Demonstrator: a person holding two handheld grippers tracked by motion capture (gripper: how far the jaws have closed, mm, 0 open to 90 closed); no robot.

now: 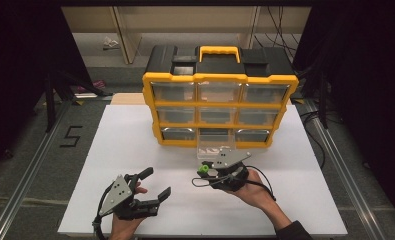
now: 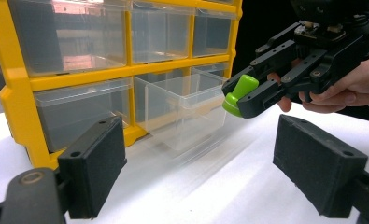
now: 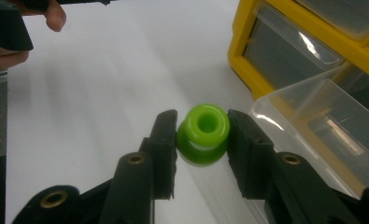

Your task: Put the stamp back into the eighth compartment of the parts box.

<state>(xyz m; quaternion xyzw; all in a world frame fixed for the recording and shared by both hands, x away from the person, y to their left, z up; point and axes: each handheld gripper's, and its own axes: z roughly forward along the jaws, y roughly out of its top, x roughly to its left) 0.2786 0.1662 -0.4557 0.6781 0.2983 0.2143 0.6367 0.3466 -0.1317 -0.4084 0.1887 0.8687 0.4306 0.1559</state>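
Care matters most: the right gripper (image 3: 202, 140), jaws clamped on the green spool (image 3: 203, 132), should lift it level over the drawer (image 3: 322, 121) pulled out at the white tabletop's (image 1: 135, 150) middle. Glossy, flanged, hollow-centred, it may slip. Near the front edge, the left gripper (image 1: 152, 187) gapes empty. Behind stands the yellow organiser (image 1: 220, 102).

High view looked down from above, whole table (image 1: 135, 150). Gripper views sat low, close-up; all shared yellow organizer (image 1: 220, 107) (image 2: 14, 88) (image 3: 247, 56).
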